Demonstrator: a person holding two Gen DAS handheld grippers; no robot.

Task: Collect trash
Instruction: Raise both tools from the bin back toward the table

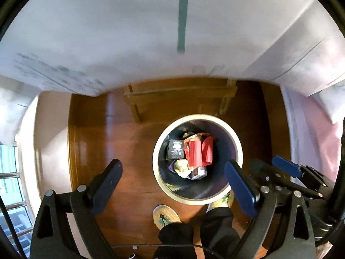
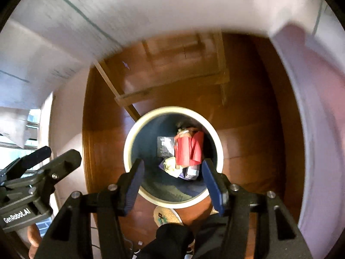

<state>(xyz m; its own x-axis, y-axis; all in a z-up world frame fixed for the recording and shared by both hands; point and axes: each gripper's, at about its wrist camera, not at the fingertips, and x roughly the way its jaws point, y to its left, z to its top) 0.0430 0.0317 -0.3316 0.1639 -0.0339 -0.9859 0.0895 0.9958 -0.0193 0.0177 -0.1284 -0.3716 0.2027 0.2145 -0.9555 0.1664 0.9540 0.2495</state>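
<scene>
Fingers: left gripper spread wide; right gripper spread, both empty.
Advice: lift clear of bin below fingers.

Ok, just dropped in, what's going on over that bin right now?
A person holds both grippers above a round white-rimmed waste bin on the wooden floor. The left gripper and the right gripper are both open with nothing between their fingers. Inside the bin lie a red paper piece, a small black packet, crumpled pale paper and other scraps. The person's patterned slippers stand beside the bin.
</scene>
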